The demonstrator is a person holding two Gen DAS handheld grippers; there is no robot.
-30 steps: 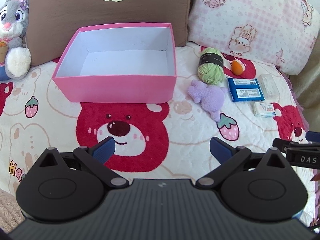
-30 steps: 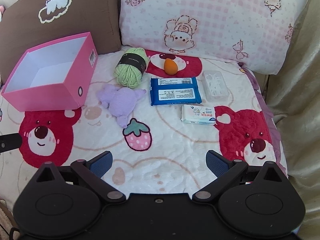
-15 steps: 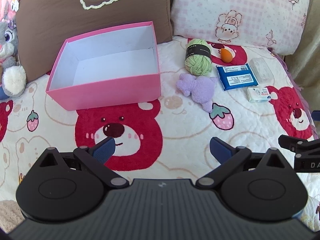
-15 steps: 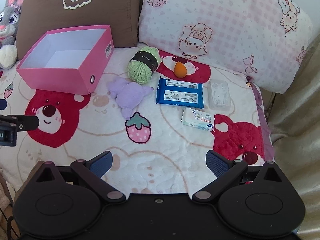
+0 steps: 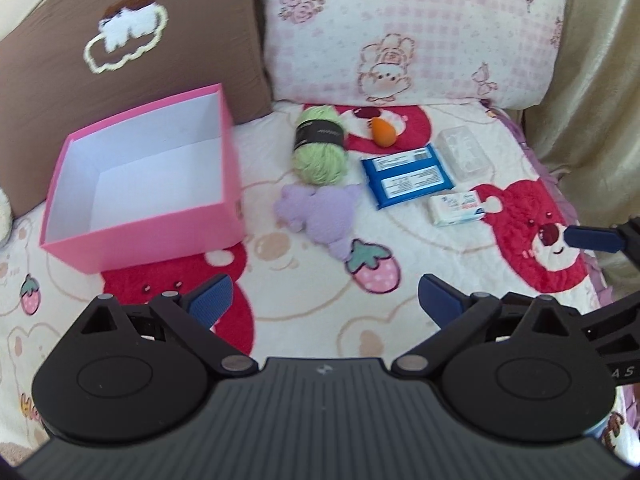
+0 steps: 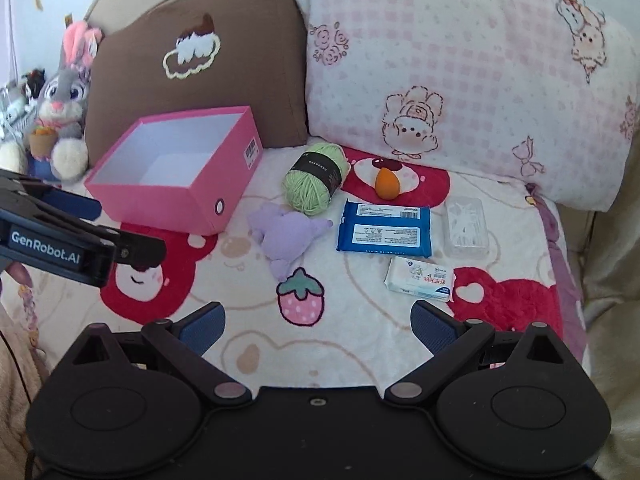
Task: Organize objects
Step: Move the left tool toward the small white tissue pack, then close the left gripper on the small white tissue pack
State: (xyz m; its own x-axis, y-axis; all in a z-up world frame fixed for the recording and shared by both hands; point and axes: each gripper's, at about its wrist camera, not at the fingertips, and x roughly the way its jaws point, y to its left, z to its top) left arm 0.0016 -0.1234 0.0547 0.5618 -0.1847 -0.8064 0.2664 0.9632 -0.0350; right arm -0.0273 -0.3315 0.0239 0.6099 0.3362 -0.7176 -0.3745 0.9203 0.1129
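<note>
Pink open-topped cardboard box (image 6: 176,168) empty on bear-print blanket (image 6: 360,320), long axis running toward brown cushion (image 6: 192,80), green yarn ball (image 6: 316,178), purple plush toy (image 6: 286,236), blue wipes packet (image 6: 384,230) rightward, left gripper (image 5: 322,300) and right gripper (image 6: 316,322) both spread wide, holding nothing.
</note>
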